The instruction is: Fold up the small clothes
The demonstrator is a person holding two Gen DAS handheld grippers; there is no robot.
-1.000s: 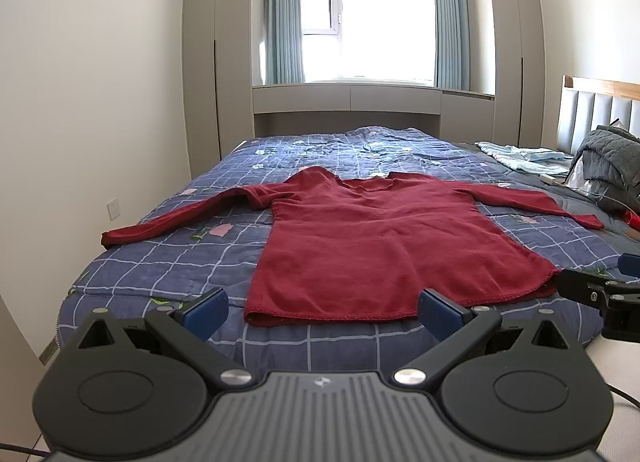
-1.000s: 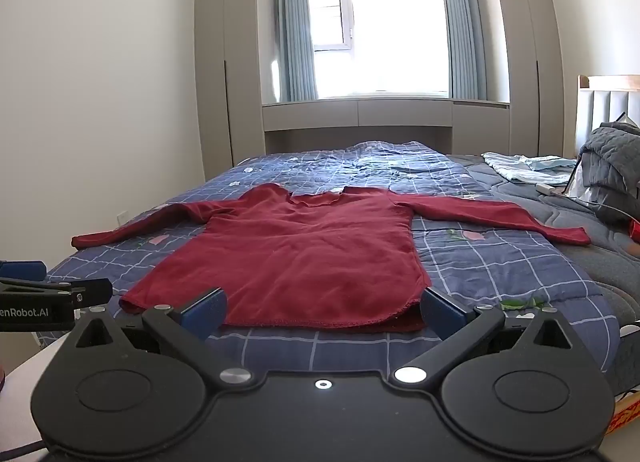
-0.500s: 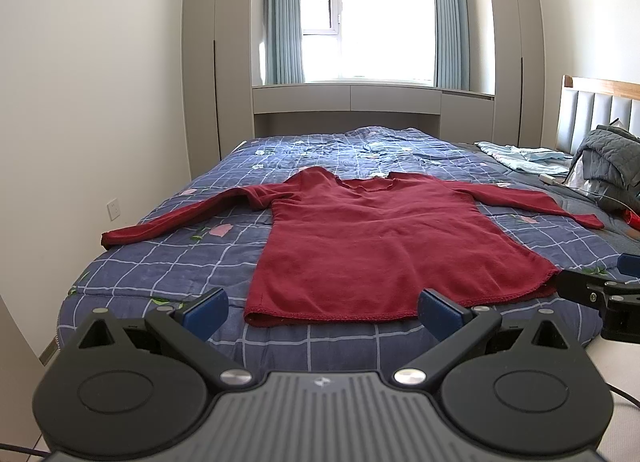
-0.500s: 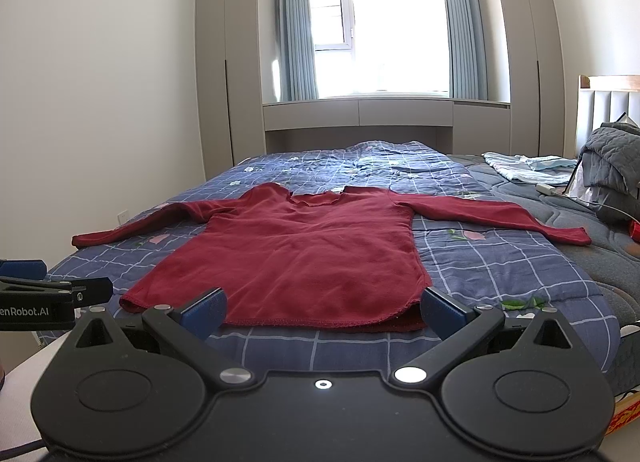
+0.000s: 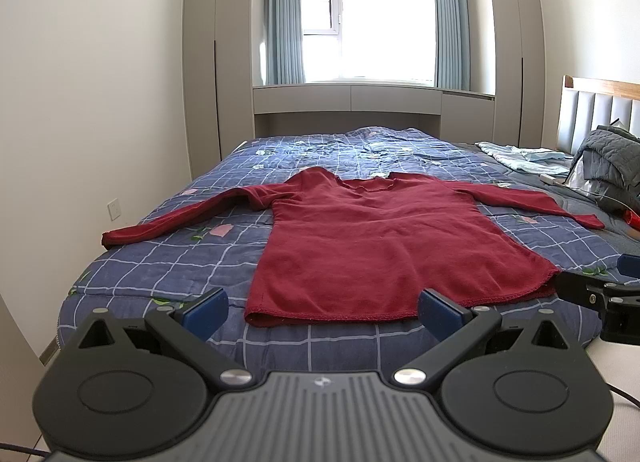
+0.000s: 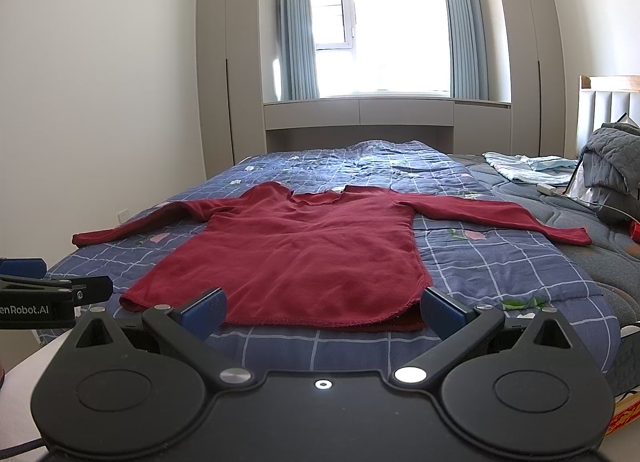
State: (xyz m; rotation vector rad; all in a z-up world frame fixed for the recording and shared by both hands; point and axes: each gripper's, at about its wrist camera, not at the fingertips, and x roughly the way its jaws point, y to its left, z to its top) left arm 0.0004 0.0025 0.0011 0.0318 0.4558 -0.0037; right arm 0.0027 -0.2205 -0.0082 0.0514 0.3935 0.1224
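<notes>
A dark red long-sleeved top (image 5: 380, 238) lies flat on the blue checked bedspread (image 5: 168, 262), hem toward me, both sleeves spread out; it also shows in the right wrist view (image 6: 296, 254). My left gripper (image 5: 322, 308) is open and empty, held before the hem at the bed's near edge. My right gripper (image 6: 322, 308) is open and empty, also just short of the hem. Each gripper shows at the side of the other's view: the right one (image 5: 596, 296), the left one (image 6: 52, 294).
A grey quilt pile (image 5: 612, 165) and light blue clothes (image 5: 524, 155) lie at the bed's right near the headboard (image 5: 596, 113). A white wall (image 5: 92, 101) runs along the left. Wardrobes and a window stand beyond the bed.
</notes>
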